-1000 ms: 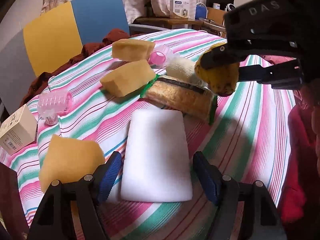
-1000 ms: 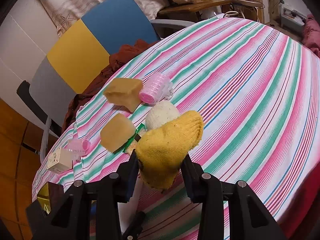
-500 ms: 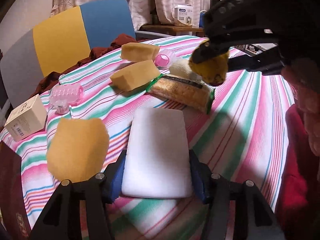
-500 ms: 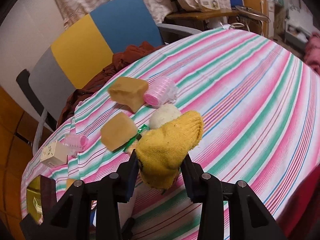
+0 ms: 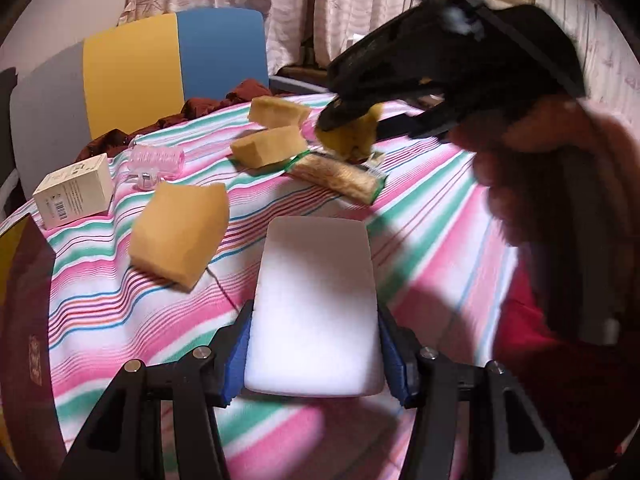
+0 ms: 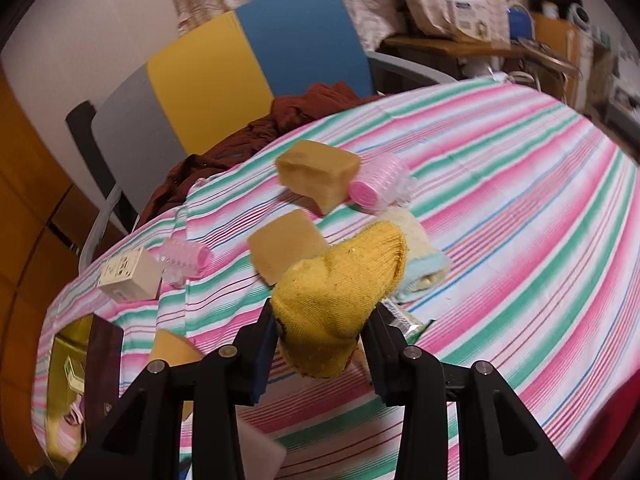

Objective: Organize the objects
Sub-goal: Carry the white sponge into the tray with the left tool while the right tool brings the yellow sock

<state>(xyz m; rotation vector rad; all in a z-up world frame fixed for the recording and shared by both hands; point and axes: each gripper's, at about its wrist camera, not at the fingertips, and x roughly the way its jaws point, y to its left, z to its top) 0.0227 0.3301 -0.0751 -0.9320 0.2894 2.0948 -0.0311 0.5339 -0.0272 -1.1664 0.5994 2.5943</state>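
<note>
Our left gripper (image 5: 314,364) had just been closing, and its blue pads (image 5: 237,354) pressed against both long sides of the white foam block (image 5: 316,308) — clamped on it, the block reaching forward from the jaws above the striped tablecloth (image 5: 420,240). Whether the block's far end rested on the cloth we could not tell. Our right gripper (image 6: 322,354) was squeezed tight on the yellow sock (image 6: 340,292), which bulged up and forward from between the jaws, clear of the table.

Just left of the foam block lay a tan sponge (image 5: 180,232). Beyond it, near the table's left edge, stood a small cardboard box (image 5: 74,190) with a pink hair roller (image 5: 158,160) beside it. Farther back two more tan sponges (image 5: 272,146) sat close together, and a packaged scrub sponge (image 5: 340,176) lay just right of the nearer one. From the right wrist view we saw a second pink roller (image 6: 378,188) touching the far sponge, and a pale cream sock (image 6: 420,256) lying on the cloth just behind the yellow one.

Behind the table stood a chair with a grey, yellow and blue back (image 6: 224,84) — a dark red cloth (image 6: 256,136) was heaped on its seat.
</note>
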